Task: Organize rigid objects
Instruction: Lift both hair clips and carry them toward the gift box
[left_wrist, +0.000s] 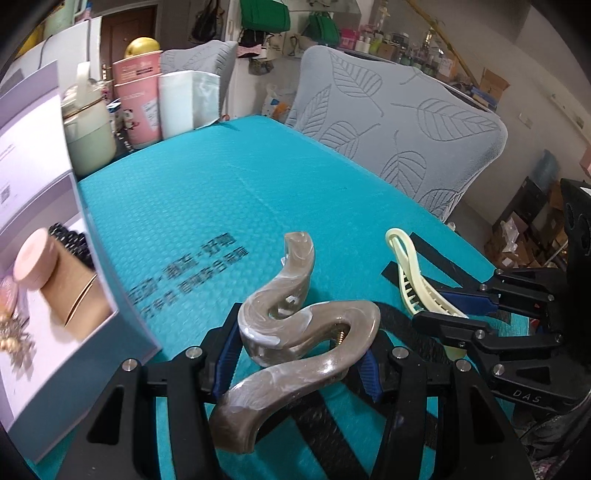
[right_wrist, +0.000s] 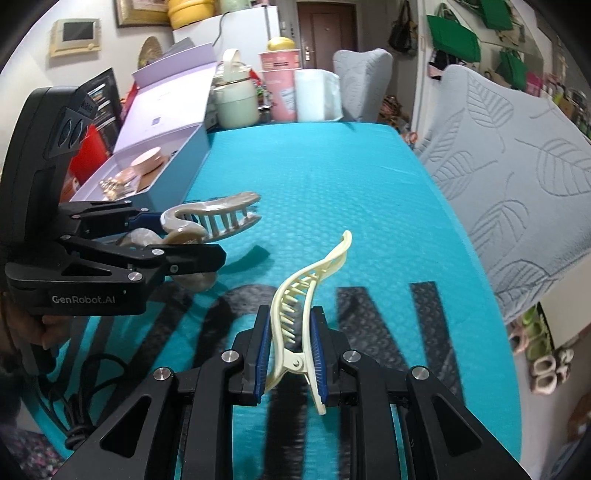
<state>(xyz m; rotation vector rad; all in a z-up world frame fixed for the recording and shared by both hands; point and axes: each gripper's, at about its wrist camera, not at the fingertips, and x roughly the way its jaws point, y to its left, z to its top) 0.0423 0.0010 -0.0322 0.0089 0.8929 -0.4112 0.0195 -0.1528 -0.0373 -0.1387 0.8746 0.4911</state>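
Two hair claws are held over a teal-covered bench, one in each pair of tongs.

Nearest in the left wrist view, the left tongs are clamped on a taupe hair claw, a glossy marbled piece with an S-curved body streaked in white; from the right wrist view its straight teeth are seen pointing out over the bench. The right tongs are clamped on the hinge end of a cream hair claw, a slim, pale yellow clip with a long arched back and a row of fine teeth, raised above the teal mat, whose black lettering is seen beneath it. Further off, on the left edge of the bench, an open lilac box is seen, in which a round pink case and gold trinkets are kept. Behind it stand a pale green pot and a pink tub.
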